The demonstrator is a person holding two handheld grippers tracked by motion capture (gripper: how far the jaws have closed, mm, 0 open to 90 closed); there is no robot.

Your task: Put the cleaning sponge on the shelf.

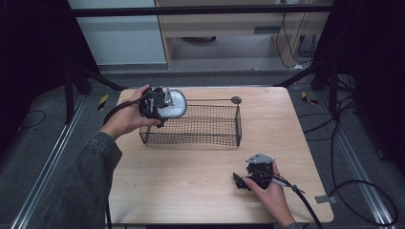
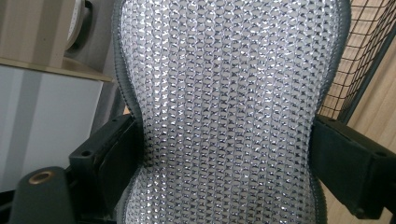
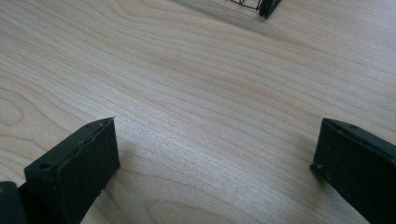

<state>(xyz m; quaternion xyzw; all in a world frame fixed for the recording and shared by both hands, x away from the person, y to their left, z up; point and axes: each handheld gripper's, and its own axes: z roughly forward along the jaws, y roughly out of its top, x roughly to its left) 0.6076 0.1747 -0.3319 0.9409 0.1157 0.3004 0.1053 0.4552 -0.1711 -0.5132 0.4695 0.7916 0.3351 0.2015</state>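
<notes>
Surface [image 1: 191, 191]: pale wood, wire basket [image 1: 200, 125] on far half.
Left tongs [image 2: 224, 154]: clamped across silver mesh pad [image 2: 224, 93], basket directly beneath.
Right tongs [image 3: 215, 163]: spread, empty, basket well ahead.

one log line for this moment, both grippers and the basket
left gripper: shut on silver mesh pad, over wire basket left end | right gripper: open, empty, low over table

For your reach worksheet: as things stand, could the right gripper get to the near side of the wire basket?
Probably yes. The right gripper rests open on the table, with bare wood between it and the wire basket. The left gripper, clamping a silvery pad, is at the basket's far-left corner.
</notes>
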